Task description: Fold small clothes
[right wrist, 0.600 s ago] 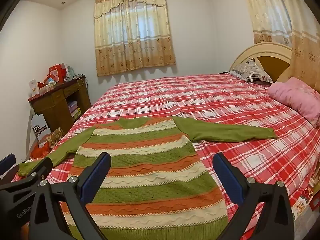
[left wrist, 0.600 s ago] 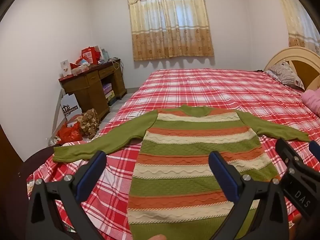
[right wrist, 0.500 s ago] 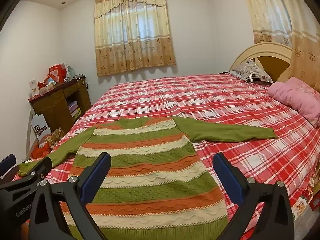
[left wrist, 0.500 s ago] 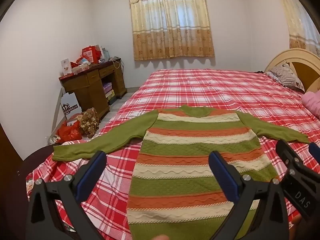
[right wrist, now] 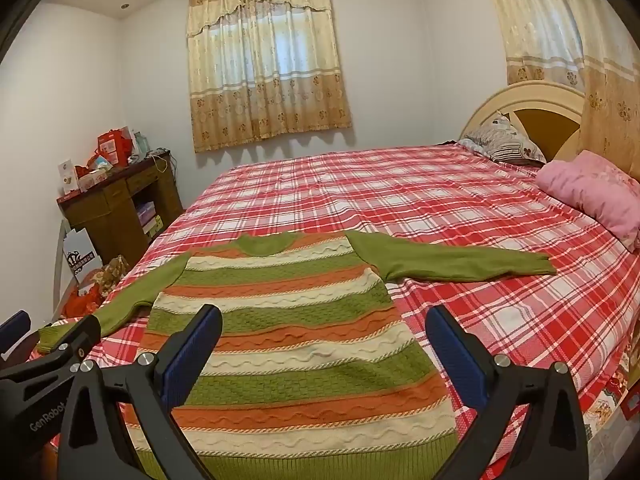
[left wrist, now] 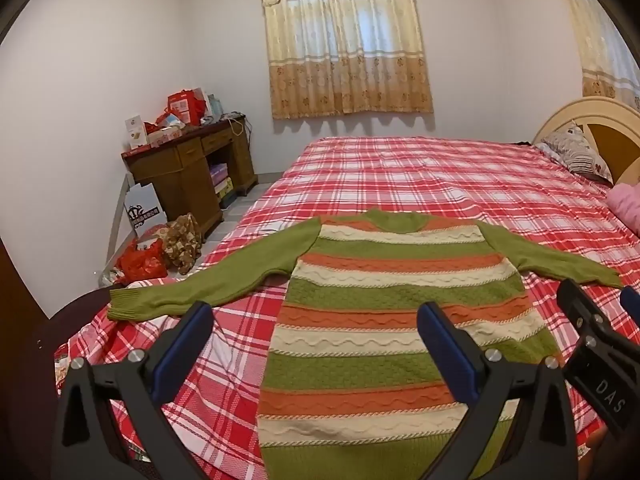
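striped knit sweater (left wrist: 392, 320) lying flat, sleeves spread, on the plaid bed (left wrist: 440, 176); left gripper (left wrist: 316, 344) and right gripper (right wrist: 324, 344) above its hem, jaws wide apart, empty.

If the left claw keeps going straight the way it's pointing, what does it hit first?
Most likely the striped sweater lying flat on the bed: the open left claw tilts down toward its left edge. Depth is unclear.

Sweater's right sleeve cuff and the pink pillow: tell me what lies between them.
Nothing but bare plaid bedsheet lies between the sleeve cuff and the pink pillow; the right wrist view shows this.
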A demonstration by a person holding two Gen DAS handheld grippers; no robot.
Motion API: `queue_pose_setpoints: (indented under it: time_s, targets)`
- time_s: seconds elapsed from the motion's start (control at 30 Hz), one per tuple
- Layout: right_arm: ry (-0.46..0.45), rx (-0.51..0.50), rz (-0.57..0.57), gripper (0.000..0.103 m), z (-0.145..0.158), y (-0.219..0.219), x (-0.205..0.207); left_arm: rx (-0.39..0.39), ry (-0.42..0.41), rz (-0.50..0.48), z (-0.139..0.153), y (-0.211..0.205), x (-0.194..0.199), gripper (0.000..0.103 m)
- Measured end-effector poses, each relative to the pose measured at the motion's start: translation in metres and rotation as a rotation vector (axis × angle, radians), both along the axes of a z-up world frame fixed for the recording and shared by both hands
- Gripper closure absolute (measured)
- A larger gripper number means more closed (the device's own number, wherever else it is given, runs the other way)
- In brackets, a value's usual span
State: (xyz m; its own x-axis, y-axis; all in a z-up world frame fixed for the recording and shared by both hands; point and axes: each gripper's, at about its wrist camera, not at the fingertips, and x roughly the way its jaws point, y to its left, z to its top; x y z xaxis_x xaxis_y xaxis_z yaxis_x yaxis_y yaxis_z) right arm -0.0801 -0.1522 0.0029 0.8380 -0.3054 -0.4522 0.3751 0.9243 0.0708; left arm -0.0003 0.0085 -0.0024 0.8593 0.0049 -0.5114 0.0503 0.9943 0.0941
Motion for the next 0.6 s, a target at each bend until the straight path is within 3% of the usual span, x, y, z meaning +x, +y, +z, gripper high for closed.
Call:
queue_pose_setpoints:
  time_s: [0.6]
  targets:
    - [0.005,0.012,0.010,0.001,-0.0039,-0.0046,0.0006,0.004,0.006,-0.006,0.0015,-0.0022,0.0003,0.000]
